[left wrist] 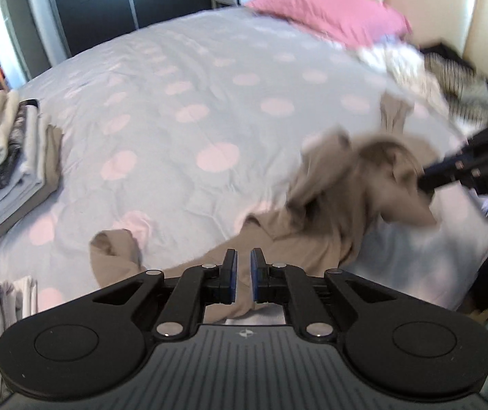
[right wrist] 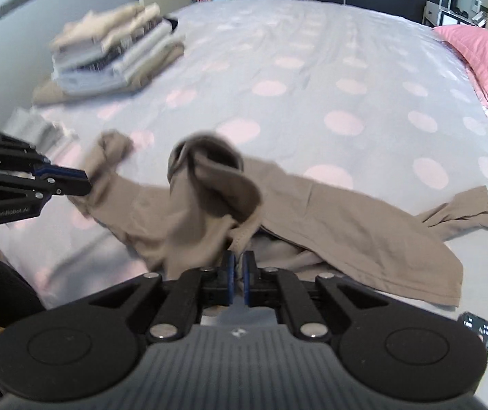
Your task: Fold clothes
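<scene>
Left wrist view: left gripper [left wrist: 243, 275] is closed, pinching the beige garment [left wrist: 333, 205] on the spotted bed [left wrist: 182, 78]; a folded stack [left wrist: 8, 157] sits at left.

Right wrist view: right gripper [right wrist: 239, 278] is clamped on the garment's raised hem.

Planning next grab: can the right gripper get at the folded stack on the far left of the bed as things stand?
Probably not right now. The right gripper is shut on the tan garment, and the folded stack sits across the bed, beyond the left gripper.
</scene>
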`<move>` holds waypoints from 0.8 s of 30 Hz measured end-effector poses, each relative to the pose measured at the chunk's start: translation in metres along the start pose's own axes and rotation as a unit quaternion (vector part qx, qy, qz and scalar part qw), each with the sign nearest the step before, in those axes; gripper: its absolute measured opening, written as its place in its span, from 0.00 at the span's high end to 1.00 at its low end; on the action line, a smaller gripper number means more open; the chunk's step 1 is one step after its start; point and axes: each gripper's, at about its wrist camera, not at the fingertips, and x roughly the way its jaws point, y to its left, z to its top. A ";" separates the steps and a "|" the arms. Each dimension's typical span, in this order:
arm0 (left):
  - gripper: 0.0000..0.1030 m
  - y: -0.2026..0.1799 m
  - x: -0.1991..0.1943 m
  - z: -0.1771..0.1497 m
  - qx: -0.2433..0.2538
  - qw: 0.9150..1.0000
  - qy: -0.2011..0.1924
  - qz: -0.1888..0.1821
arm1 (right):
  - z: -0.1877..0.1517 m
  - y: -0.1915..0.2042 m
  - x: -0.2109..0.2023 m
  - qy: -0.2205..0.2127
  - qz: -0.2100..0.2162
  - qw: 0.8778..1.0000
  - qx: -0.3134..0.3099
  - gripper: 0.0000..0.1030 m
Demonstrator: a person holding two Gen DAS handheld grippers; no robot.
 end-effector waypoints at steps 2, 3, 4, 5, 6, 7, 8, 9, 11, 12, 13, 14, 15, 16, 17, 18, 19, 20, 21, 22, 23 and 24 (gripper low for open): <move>0.94 0.009 -0.019 0.005 -0.012 1.000 -0.019 -0.002 | 0.003 -0.001 -0.022 -0.015 0.010 1.000 0.009 0.95; 0.94 0.013 -0.028 0.008 -0.016 0.999 -0.029 -0.002 | 0.005 -0.002 -0.033 -0.024 0.015 1.000 0.012 0.95; 0.94 0.017 -0.037 0.012 -0.019 0.999 -0.038 -0.001 | 0.008 -0.002 -0.045 -0.035 0.021 0.999 0.015 0.95; 0.94 0.021 -0.044 0.015 -0.023 0.999 -0.047 0.001 | 0.012 -0.003 -0.056 -0.048 0.029 0.998 0.018 1.00; 0.94 0.025 -0.049 0.019 -0.028 0.998 -0.053 0.001 | 0.017 -0.006 -0.065 -0.061 0.036 0.997 0.024 1.00; 0.94 0.029 -0.051 0.022 -0.032 0.998 -0.057 0.002 | 0.022 -0.010 -0.074 -0.073 0.039 0.996 0.032 1.00; 0.94 0.032 -0.052 0.025 -0.032 0.998 -0.059 0.005 | 0.028 -0.015 -0.080 -0.081 0.036 0.995 0.039 1.00; 0.94 0.033 -0.049 0.027 -0.028 0.998 -0.058 0.009 | 0.036 -0.018 -0.080 -0.082 0.022 0.995 0.042 1.00; 0.94 0.033 -0.042 0.029 -0.019 0.998 -0.051 0.012 | 0.046 -0.026 -0.071 -0.074 -0.005 0.997 0.037 1.00; 0.94 0.031 -0.038 0.028 -0.014 0.999 -0.045 0.011 | 0.049 -0.031 -0.065 -0.065 -0.012 0.997 0.035 0.99; 0.94 0.029 -0.034 0.025 -0.010 0.999 -0.036 0.005 | 0.050 -0.034 -0.059 -0.053 -0.012 0.998 0.035 0.99; 0.93 0.027 -0.030 0.022 -0.006 1.000 -0.027 0.000 | 0.049 -0.036 -0.052 -0.042 -0.011 0.999 0.033 0.96; 0.91 0.023 -0.025 0.018 0.003 1.000 -0.018 -0.004 | 0.047 -0.036 -0.045 -0.031 -0.009 0.999 0.027 0.95; 0.86 0.020 -0.020 0.014 0.012 1.000 -0.010 -0.007 | 0.043 -0.034 -0.037 -0.019 -0.008 1.000 0.018 0.94; 0.78 0.017 -0.014 0.009 0.021 1.000 -0.002 -0.010 | 0.037 -0.029 -0.031 -0.008 -0.007 1.000 0.007 0.92; 0.75 0.013 -0.008 0.005 0.030 0.999 0.008 -0.016 | 0.030 -0.025 -0.024 0.001 -0.004 1.000 -0.004 0.86; 0.70 0.008 -0.002 0.000 0.041 0.999 0.017 -0.023 | 0.023 -0.021 -0.018 0.010 0.000 1.000 -0.015 0.80; 0.63 0.004 0.005 -0.005 0.052 0.998 0.027 -0.030 | 0.015 -0.017 -0.011 0.019 0.005 0.999 -0.026 0.68; 0.58 -0.002 0.012 -0.010 0.066 0.996 0.039 -0.034 | 0.007 -0.011 -0.005 0.031 0.016 0.999 -0.037 0.66; 0.55 -0.007 0.019 -0.014 0.081 0.995 0.050 -0.037 | -0.002 -0.004 0.002 0.044 0.028 0.997 -0.050 0.66; 0.55 -0.013 0.026 -0.019 0.101 0.992 0.060 -0.035 | -0.012 0.002 0.008 0.059 0.039 0.995 -0.064 0.66; 0.55 -0.020 0.034 -0.024 0.121 0.990 0.070 -0.033 | -0.021 0.009 0.015 0.076 0.049 0.993 -0.078 0.66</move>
